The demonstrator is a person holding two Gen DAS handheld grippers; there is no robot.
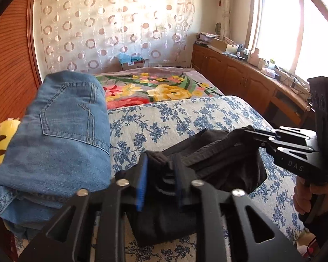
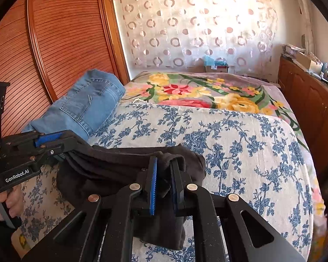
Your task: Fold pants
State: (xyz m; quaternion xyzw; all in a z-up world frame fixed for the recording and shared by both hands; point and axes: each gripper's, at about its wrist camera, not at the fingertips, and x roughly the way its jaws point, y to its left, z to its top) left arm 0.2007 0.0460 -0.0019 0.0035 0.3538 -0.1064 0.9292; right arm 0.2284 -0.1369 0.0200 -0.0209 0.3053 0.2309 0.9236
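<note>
Your black pants [image 1: 210,163], bunched and partly folded, lie crumpled on the bed's blue-flowered cover [image 1: 185,118], one end lifted, beside folded blue jeans [image 1: 61,131] at left

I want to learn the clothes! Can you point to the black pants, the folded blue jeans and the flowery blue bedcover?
black fabric pants [image 2: 111,163]: right wrist view, bunched middle.
folded blue denim jeans [image 1: 61,131]: left wrist view, back pocket.
white bedcover with blue flowers [image 2: 240,152]: right wrist view, bare top.
</note>
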